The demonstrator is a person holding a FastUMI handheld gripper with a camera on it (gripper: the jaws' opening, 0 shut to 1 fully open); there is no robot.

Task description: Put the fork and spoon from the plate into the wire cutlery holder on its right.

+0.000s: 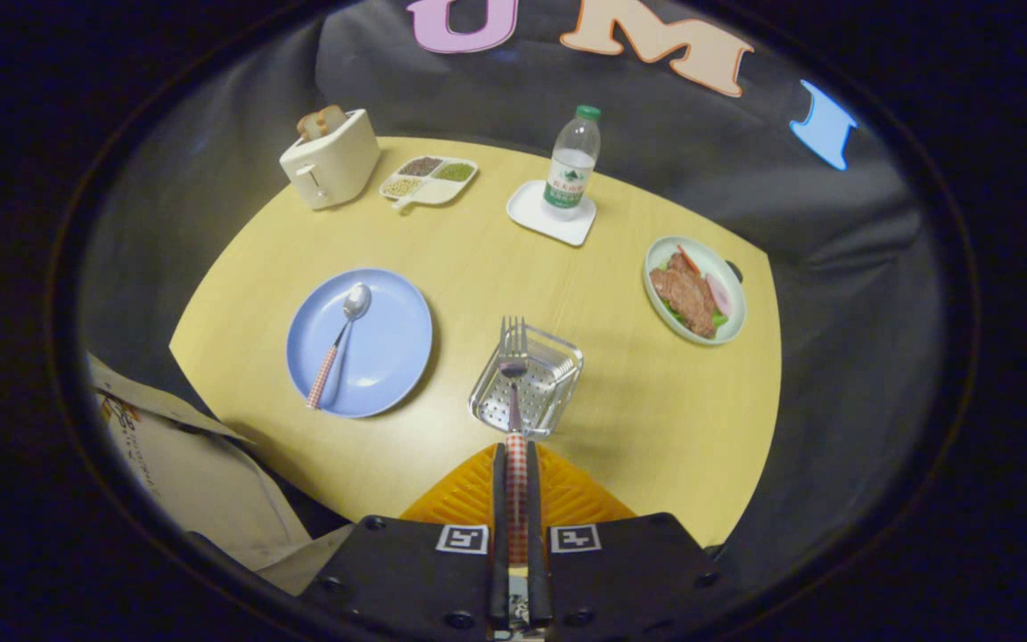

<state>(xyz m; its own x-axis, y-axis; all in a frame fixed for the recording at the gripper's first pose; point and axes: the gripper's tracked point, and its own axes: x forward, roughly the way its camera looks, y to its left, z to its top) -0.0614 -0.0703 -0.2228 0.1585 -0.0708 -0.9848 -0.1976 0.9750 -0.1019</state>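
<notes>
My gripper (514, 455) is shut on the fork (513, 357), both fingers pressing its red-checked handle. The fork points forward with its tines up, hanging over the wire cutlery holder (558, 392), which stands just ahead of the fingers on the yellow table. Left of the holder lies the blue plate (389, 343). On it rests the spoon (342, 339), bowl toward the far side, checked handle toward the near edge of the plate.
Beyond the holder, a water bottle (574, 165) stands on a white coaster (531, 214). A plate of meat and vegetables (694, 290) sits to the right. A toaster (331, 160) and a divided dish (429, 180) are at the far left. A person's sleeve (201, 473) is near left.
</notes>
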